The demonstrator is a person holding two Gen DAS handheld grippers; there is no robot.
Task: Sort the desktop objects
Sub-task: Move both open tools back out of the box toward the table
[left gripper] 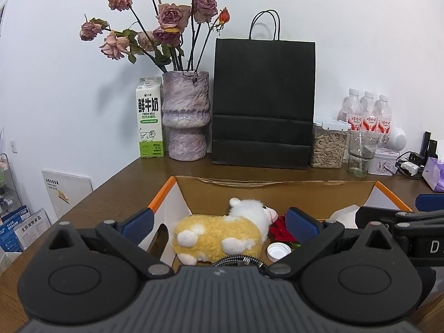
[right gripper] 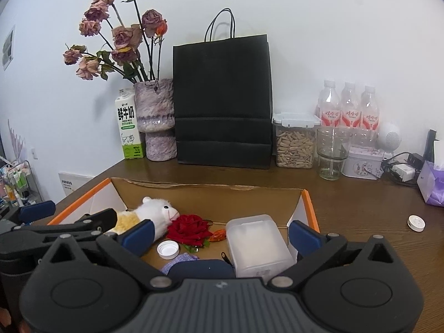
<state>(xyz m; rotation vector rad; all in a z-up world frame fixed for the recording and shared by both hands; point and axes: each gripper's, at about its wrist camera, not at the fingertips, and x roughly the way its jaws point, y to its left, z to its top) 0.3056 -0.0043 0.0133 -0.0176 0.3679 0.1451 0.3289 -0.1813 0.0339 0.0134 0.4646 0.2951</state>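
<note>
Both the left gripper (left gripper: 219,223) and the right gripper (right gripper: 220,234) are wide open, holding nothing, low in the frame above the box (right gripper: 211,194) with the toy sheep (left gripper: 222,233).

Left tongs (left gripper: 219,226) and right tongs (right gripper: 220,234) side by side, tilted slightly downward, jaws wide apart, empty.

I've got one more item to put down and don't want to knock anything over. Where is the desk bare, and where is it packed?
Bare wood lies between the cardboard box and the back row, and right of the box around the small white disc. Crowded: the back wall, from milk carton through black bag to bottles, and the box floor around plush sheep and clear container.
</note>
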